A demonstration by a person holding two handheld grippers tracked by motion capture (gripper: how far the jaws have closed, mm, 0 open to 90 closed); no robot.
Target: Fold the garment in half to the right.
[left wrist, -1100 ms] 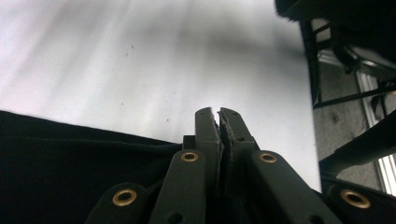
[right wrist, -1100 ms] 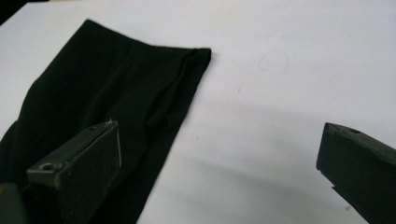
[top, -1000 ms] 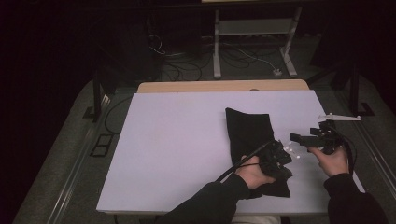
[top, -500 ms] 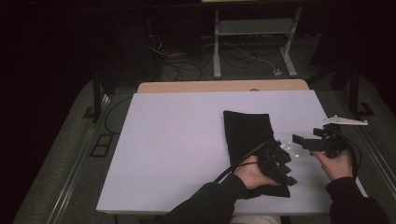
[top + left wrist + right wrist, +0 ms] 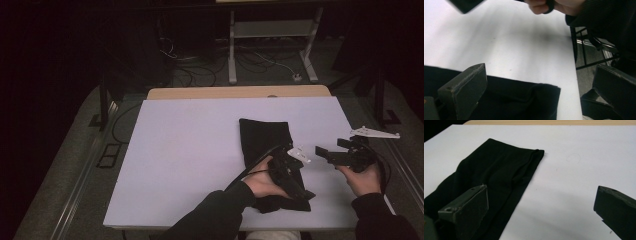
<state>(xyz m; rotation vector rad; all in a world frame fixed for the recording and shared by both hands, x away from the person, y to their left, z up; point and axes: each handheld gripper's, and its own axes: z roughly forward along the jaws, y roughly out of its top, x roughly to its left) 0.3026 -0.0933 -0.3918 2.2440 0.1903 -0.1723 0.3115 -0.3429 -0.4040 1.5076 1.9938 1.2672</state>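
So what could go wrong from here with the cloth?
The cloth's near end lies bunched under the left tongs, whose jaws have just been opening with nothing pinched; the fold there may spring loose. That corner also sits near the table edge and could slide off. The right tongs, open, could drag the cloth's side.

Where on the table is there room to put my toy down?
The whole left half of the white table is bare, from its left edge to the black cloth. A smaller free strip lies beyond the cloth, up to the far edge. The near right is crowded: the cloth, the left tool and the right tool, both open.
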